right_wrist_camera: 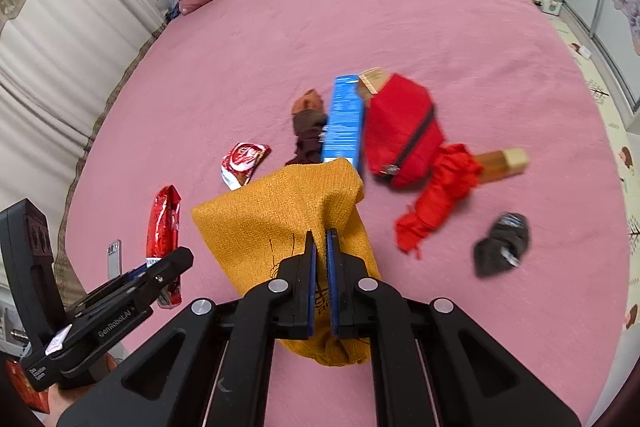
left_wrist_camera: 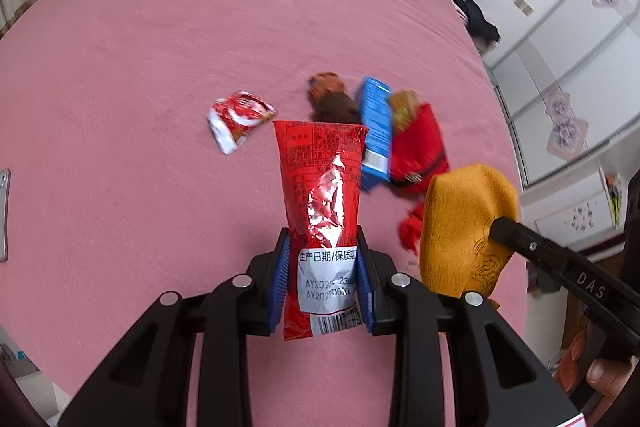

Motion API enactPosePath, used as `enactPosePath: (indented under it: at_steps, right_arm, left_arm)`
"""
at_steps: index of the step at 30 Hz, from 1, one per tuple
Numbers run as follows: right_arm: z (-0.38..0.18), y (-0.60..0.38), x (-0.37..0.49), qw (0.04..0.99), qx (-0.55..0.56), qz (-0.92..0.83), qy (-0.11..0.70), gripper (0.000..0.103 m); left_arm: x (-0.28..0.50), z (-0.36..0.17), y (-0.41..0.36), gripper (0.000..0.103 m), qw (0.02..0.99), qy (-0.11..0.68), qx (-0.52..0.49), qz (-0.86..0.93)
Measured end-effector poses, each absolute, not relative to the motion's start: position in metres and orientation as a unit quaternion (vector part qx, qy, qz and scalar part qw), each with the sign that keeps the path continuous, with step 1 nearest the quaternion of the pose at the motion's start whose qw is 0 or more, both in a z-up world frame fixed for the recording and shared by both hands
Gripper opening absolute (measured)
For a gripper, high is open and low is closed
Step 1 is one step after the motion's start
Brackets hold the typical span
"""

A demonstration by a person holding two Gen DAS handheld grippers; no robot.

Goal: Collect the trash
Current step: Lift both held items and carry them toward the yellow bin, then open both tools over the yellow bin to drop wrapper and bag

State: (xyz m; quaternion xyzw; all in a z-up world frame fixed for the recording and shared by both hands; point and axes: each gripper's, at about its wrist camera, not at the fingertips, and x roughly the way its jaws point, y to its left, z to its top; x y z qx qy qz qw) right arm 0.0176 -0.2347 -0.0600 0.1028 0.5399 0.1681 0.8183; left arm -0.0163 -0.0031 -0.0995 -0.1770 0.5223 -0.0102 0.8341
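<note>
the left gripper (left_wrist_camera: 325, 283) is clamped on a red snack wrapper (left_wrist_camera: 322, 195), lifted clear of the pink bed (left_wrist_camera: 160, 47). the right gripper (right_wrist_camera: 320, 279) pinches a yellow cloth (right_wrist_camera: 276, 223). farther off lie a crumpled red-white wrapper (right_wrist_camera: 244, 163), a blue box (right_wrist_camera: 344, 123) and a red pouch (right_wrist_camera: 400, 131).
</note>
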Motion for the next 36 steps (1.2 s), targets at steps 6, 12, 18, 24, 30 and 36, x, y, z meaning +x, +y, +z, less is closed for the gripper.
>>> enactPosePath:
  at_steps: [6, 12, 18, 24, 30, 36]
  right_arm:
    - [-0.043, -0.282, -0.010, 0.831, 0.132, 0.125, 0.526, 0.005]
    - [-0.037, -0.341, -0.035, 0.837, 0.176, 0.059, 0.516, 0.005]
    - [-0.036, -0.410, -0.054, 0.835, 0.219, 0.015, 0.504, 0.005]
    - [-0.034, -0.480, -0.070, 0.833, 0.237, -0.001, 0.500, 0.005]
    - [-0.038, -0.547, -0.082, 0.834, 0.230, -0.017, 0.500, 0.005]
    - [-0.045, -0.615, -0.094, 0.833, 0.250, -0.039, 0.492, 0.005]
  left_arm:
    - [-0.026, -0.086, -0.046, 0.030, 0.838, 0.522, -0.146, -0.061]
    - [-0.030, -0.081, -0.100, 0.030, 0.827, 0.537, -0.105, -0.132]
    - [-0.033, -0.075, -0.171, 0.030, 0.818, 0.539, -0.067, -0.188]
    - [-0.036, -0.078, -0.245, 0.030, 0.809, 0.545, -0.055, -0.213]
    - [-0.045, -0.087, -0.334, 0.030, 0.794, 0.559, -0.041, -0.236]
    - [-0.051, -0.099, -0.404, 0.030, 0.776, 0.573, -0.028, -0.262]
